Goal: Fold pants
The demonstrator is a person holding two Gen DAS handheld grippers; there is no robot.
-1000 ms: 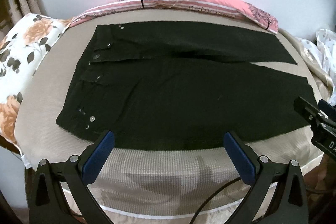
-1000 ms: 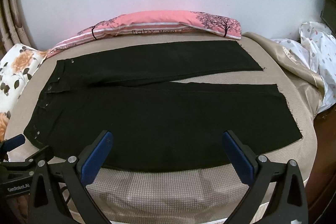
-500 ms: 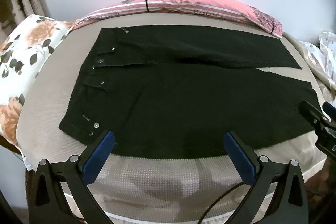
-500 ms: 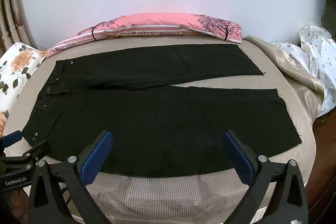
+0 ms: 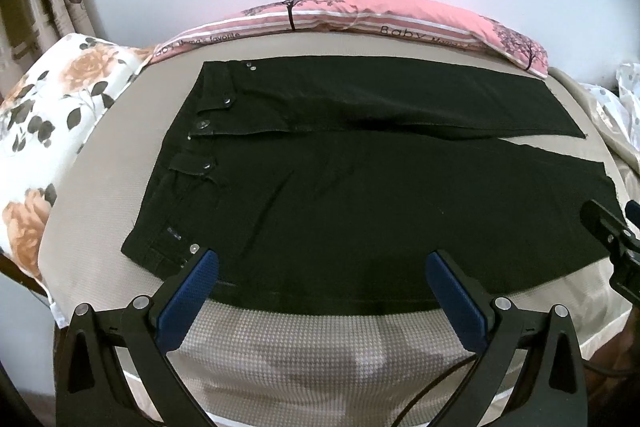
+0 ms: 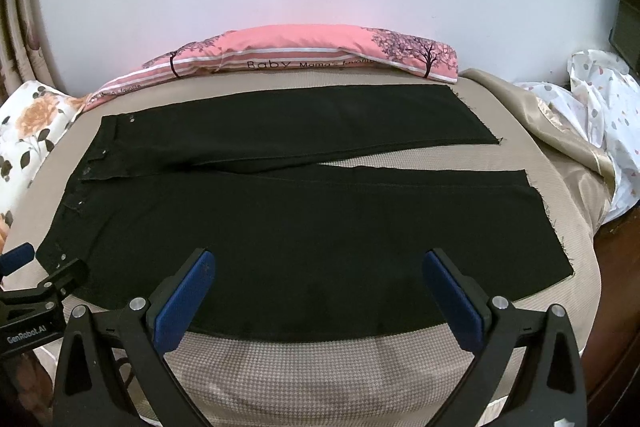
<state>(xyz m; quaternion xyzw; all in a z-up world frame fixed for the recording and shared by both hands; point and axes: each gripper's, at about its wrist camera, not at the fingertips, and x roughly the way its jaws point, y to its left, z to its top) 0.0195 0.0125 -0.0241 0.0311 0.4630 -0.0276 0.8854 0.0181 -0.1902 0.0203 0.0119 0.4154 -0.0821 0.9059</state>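
Note:
Black pants lie flat on a beige bed, waistband to the left, both legs stretched to the right, also visible in the right wrist view. My left gripper is open, its blue pads over the near edge close to the waistband corner. Over the near leg's front edge, my right gripper is open too and holds nothing. The right gripper's tip shows at the far right of the left wrist view. In the right wrist view the left gripper appears at the far left.
The beige bed cover carries a pink pillow along the far wall. A floral pillow sits at the left end. A beige blanket and a spotted white cloth are bunched at the right.
Both grippers have moved forward and a little lower toward the pants' near edge; their pads now overlap the black cloth. The pants have not moved.

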